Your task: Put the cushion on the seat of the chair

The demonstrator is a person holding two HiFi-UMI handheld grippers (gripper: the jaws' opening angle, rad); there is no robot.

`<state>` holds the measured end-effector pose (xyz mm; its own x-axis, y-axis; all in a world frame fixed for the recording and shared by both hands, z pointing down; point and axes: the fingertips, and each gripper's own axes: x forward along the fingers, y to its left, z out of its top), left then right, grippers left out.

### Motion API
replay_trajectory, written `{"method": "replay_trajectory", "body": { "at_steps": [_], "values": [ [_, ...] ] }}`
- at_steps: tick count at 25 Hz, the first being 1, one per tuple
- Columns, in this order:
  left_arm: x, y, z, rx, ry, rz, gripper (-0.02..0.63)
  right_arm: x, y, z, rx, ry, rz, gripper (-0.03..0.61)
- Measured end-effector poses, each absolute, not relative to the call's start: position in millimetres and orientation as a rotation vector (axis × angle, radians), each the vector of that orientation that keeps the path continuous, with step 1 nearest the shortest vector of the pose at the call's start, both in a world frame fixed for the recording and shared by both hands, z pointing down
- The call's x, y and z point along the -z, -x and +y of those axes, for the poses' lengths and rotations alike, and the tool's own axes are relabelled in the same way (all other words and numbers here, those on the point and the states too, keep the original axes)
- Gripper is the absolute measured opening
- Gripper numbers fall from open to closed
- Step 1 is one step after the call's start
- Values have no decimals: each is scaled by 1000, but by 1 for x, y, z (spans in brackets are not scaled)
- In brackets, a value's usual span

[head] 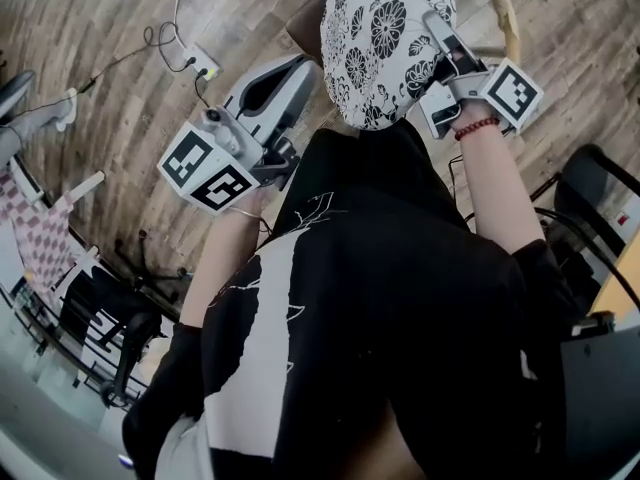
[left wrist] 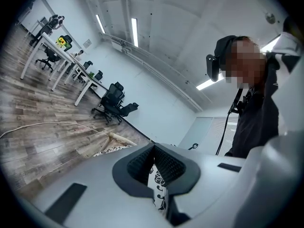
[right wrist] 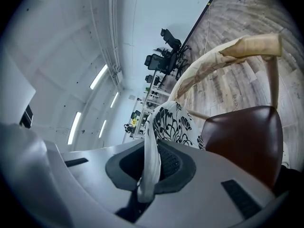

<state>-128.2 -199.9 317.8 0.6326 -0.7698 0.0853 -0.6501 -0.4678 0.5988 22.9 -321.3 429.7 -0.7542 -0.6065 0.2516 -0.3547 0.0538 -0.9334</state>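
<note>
Left gripper (head: pixel 300 68) and right gripper (head: pixel 432 20), each clamped on an edge of the floral cushion (head: pixel 385 38) held over the chair's brown seat (right wrist: pixel 247 137); either thin fabric pinch might slip, or the cushion snag the chair's curved backrest (right wrist: pixel 223 56).

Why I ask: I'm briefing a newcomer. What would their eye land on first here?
The black-and-white floral cushion, at the top of the head view, pinched between the left tool and the right tool. Next, the chair with its brown seat, low right in the right gripper view, beyond the cushion.
</note>
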Motion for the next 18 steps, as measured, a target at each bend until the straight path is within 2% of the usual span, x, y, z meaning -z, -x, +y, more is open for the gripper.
{"method": "replay_trajectory", "body": {
  "at_steps": [7, 12, 18],
  "values": [
    [-318, 135, -204, 247, -2249, -1086, 11, -452, -37, -321, 1803, 1113, 2058, 26],
    [-331, 97, -182, 221, -2266, -1071, 11, -473, -85, -298, 1788, 1158, 2027, 26],
    [-326, 99, -183, 211, -2276, -1062, 11, -478, -91, -294, 1791, 1197, 2003, 26]
  ]
}}
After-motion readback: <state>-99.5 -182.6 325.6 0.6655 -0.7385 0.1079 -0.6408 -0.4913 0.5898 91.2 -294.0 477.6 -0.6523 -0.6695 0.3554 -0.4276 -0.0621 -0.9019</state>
